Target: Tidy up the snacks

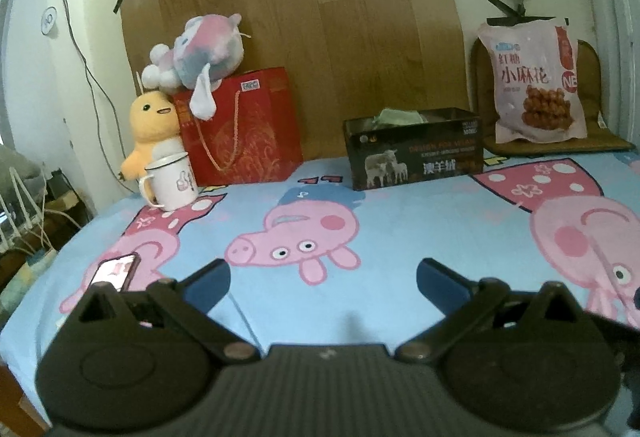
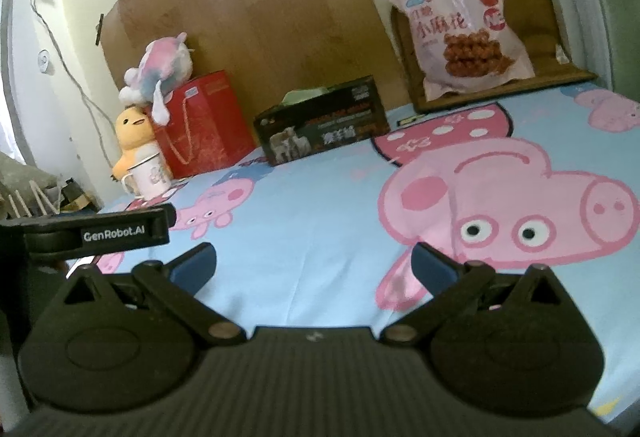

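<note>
A pink snack bag with fried twists printed on it leans upright on a brown cushion at the back right. A dark open box with sheep pictures stands at the back middle, with something pale green inside. My left gripper hovers open over the cartoon-pig sheet, holding nothing. My right gripper is open and empty too, well short of the box and the bag. The left gripper's body shows at the left edge of the right wrist view.
A red gift bag stands at the back left with a pink plush on top. A yellow plush and a white enamel mug sit beside it. A phone lies near the left edge.
</note>
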A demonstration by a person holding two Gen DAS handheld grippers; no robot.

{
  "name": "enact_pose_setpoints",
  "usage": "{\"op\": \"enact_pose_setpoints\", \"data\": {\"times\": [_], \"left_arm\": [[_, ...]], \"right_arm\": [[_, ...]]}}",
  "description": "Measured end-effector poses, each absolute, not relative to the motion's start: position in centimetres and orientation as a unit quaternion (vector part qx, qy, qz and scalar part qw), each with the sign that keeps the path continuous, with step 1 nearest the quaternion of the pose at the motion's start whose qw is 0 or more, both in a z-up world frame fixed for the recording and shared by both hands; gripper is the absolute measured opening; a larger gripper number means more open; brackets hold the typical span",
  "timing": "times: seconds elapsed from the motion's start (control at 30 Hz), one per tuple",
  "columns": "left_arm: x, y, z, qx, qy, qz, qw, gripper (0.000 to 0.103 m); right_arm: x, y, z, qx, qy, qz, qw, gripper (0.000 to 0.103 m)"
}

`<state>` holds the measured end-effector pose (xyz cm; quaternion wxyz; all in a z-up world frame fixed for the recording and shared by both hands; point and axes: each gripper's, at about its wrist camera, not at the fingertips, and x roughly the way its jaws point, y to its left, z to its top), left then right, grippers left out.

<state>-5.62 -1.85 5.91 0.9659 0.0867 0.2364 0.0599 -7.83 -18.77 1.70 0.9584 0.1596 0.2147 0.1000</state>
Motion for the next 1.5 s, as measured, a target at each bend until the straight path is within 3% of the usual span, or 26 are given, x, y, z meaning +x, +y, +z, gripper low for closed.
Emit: {"op": "enact_pose_setpoints", "data": {"times": [0.9, 1.5], "left_arm": [[-2.2, -1.6, 3.2, 0.066, 0.313, 0.04, 0.947, 0.103], [-2.0, -2.6, 3.6, 0.058, 0.316, 0.014, 0.947, 0.103]], "right_arm": [[-5.0, -19.7, -0.2, 0.179, 0.243, 0.077, 0.95, 0.103], [-6.0, -20.2, 0.5, 0.168, 0.237, 0.055, 0.955, 0.103]]}}
